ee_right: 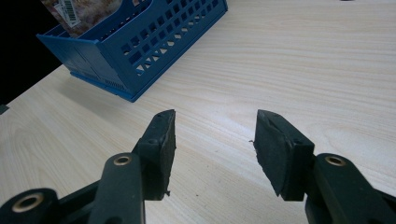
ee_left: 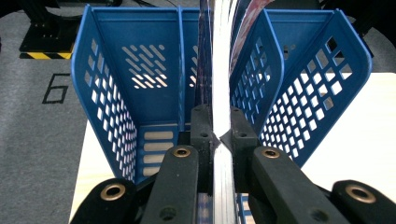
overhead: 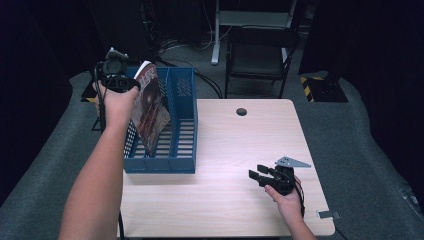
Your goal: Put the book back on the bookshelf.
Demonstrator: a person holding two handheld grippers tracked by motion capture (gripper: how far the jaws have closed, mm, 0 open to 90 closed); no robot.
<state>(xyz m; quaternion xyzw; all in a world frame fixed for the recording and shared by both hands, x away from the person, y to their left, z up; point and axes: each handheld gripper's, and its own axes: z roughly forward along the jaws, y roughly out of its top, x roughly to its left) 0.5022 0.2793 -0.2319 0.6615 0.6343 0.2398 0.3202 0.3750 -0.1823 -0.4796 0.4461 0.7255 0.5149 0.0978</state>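
We hold the magazine (overhead: pixel 151 107) clamped in our left gripper (ee_left: pixel 215 135), its lower edge already inside the blue file rack (overhead: pixel 184 125). Next we should lower it fully, then let go. Our right gripper (ee_right: pixel 215 140) rests half-open and empty on the tabletop (overhead: pixel 235 200).

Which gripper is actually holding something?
The left gripper: its jaws are shut on the upright glossy magazine standing in the blue perforated plastic file rack. The right gripper rests on the light wooden table, jaws open and empty.
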